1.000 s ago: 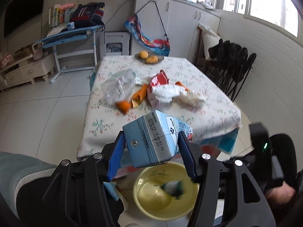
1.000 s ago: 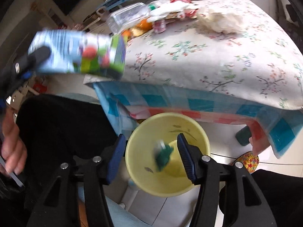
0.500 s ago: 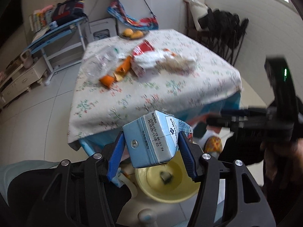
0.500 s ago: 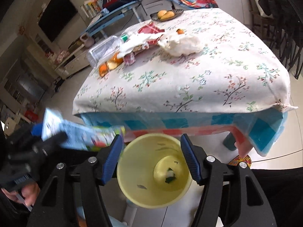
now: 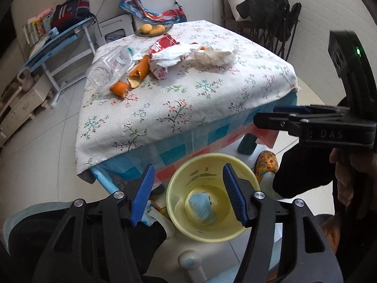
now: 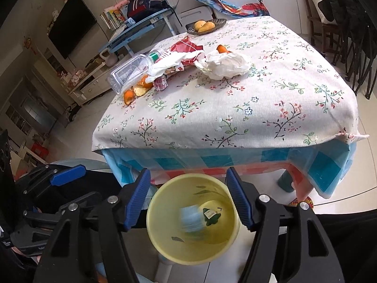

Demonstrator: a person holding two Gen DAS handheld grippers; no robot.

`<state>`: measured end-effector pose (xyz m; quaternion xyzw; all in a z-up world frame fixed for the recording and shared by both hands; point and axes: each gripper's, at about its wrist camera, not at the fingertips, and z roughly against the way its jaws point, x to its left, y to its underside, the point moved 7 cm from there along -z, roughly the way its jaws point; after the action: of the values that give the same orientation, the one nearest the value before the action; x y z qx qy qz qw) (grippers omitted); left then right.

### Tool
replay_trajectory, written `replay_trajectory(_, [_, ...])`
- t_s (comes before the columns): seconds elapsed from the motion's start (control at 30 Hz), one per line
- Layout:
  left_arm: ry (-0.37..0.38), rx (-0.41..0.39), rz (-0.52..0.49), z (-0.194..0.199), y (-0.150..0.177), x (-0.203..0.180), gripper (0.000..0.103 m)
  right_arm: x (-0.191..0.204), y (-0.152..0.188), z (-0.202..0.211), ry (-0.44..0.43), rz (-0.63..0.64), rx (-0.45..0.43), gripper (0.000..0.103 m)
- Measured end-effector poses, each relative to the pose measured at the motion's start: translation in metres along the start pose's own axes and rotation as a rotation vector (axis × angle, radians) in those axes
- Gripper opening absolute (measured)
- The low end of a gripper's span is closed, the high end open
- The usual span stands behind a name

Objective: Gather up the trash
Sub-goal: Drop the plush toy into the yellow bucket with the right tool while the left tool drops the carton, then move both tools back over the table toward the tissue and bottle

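A yellow bin (image 5: 226,231) (image 6: 165,247) stands on the floor below the table's near edge. Inside it a pale blue milk carton (image 5: 200,208) (image 6: 190,221) shows as a blur. My left gripper (image 5: 188,197) hangs above the bin, its jaws opening with nothing between them. My right gripper (image 6: 188,200) also hovers over the bin with jaws opening and empty; in the left wrist view it juts in from the right (image 5: 266,118). On the table lie a clear bottle (image 6: 132,70), orange peel (image 6: 139,89), a red wrapper (image 6: 186,47) and crumpled white paper (image 6: 226,63).
The flowered tablecloth (image 6: 235,118) hangs over the table's edge just beyond the bin. A plate of fruit (image 6: 206,26) sits at the far end. Dark chairs (image 5: 271,23) line the right wall. A patterned slipper (image 5: 266,165) lies by a table leg (image 5: 246,145).
The milk carton has left my left gripper and dropped into the yellow bin. The left jaws have widened. The right jaws have spread too, and that hand has tipped up toward the table.
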<state>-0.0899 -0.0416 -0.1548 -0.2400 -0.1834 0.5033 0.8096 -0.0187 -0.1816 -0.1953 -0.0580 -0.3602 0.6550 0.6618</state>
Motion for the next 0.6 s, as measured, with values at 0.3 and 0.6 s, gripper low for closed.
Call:
replay_trajectory(0.3, [-0.100, -0.215, 0.139, 0.036, -0.028, 0.036, 0.068, 0.008, -0.007, 0.005, 0.027, 0.059, -0.050, 0.065])
replay_trajectory(0.6, [-0.215, -0.336, 0.263, 0.054, -0.071, 0.093, 0.076, 0.031, -0.029, -0.001, 0.050, 0.198, -0.087, 0.068])
